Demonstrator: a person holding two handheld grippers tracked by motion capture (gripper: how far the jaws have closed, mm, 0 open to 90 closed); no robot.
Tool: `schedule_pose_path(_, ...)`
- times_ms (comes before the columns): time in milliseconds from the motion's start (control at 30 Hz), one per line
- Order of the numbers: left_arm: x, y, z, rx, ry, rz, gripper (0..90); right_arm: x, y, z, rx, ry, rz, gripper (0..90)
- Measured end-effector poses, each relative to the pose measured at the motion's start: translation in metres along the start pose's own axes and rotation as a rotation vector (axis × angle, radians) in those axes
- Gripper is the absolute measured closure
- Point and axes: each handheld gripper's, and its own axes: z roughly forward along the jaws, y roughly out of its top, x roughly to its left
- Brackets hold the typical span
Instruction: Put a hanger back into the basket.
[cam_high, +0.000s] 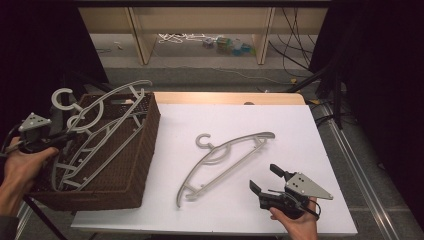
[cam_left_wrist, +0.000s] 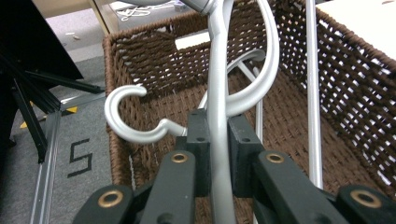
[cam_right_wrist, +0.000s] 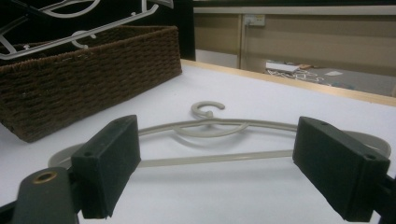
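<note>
Grey plastic hanger (cam_left_wrist: 219, 116) pinched between the left tongs (cam_left_wrist: 218, 140), jaws pressed against its arm from either side, hook curling off to one side just past the jaw tips. Held over the brown wicker basket (cam_high: 145, 150), far end tilted up above the basket's rim, lower end down inside among other grey hangers (cam_high: 75, 165) leaning there. Left tongs (cam_high: 47, 140) at the basket's outer edge, gripped by a hand (cam_high: 17, 172).

Second hanger, beige (cam_high: 225, 160), flat on the white table (cam_high: 300, 130), just ahead of the right tongs (cam_high: 267, 180) and apart from them. Right tongs (cam_right_wrist: 219, 168) spread wide, touching nothing, low over the table; beige hanger (cam_right_wrist: 210, 126) seen through the gap between the jaws, hook pointing away from them, long bar running crosswise. Wicker basket (cam_right_wrist: 93, 70) beyond that hanger and off to the side of the right tongs. Right tongs held by a hand (cam_high: 297, 225) at the table's near edge.
</note>
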Motion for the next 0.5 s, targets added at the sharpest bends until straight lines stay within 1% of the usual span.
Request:
schedule_pose_path(67, 0.002, -0.002, 0.0, 0.013, 0.0, 0.011, 81.3, 0.0, 0.0, 0.0, -0.008, 0.005, 0.005, 15.9)
schedule_pose_path(100, 0.002, -0.004, 0.001, 0.011, 0.0, 0.006, 81.3, 0.0, 0.0, 0.0, -0.009, 0.005, 0.007, 15.9)
schedule_pose_path(133, 0.003, -0.005, 0.002, 0.025, -0.003, 0.018, 81.3, 0.0, 0.0, 0.0, -0.007, 0.005, 0.004, 15.9)
schedule_pose_path(167, 0.003, -0.005, 0.002, 0.025, -0.003, 0.018, 81.2, 0.0, 0.0, 0.0, -0.002, 0.002, 0.001, 15.9)
schedule_pose_path(200, 0.003, -0.007, 0.004, 0.026, 0.006, 0.015, 81.3, 0.0, 0.0, 0.0, -0.002, 0.0, 0.002, 15.9)
schedule_pose_path(267, 0.006, -0.01, 0.004, 0.042, 0.01, 0.02, 81.3, 0.0, 0.0, 0.001, -0.021, 0.008, 0.016, 15.9)
schedule_pose_path(367, 0.008, -0.012, 0.005, 0.057, 0.019, 0.029, 81.3, 0.0, 0.0, 0.001, -0.017, 0.009, 0.013, 15.9)
schedule_pose_path(433, 0.009, -0.015, 0.007, 0.058, 0.019, 0.02, 81.3, 0.0, 0.0, 0.001, -0.018, 0.01, 0.014, 15.9)
schedule_pose_path(500, 0.011, -0.016, 0.006, 0.08, 0.021, 0.04, 81.3, 0.0, 0.0, 0.001, -0.019, 0.01, 0.014, 15.9)
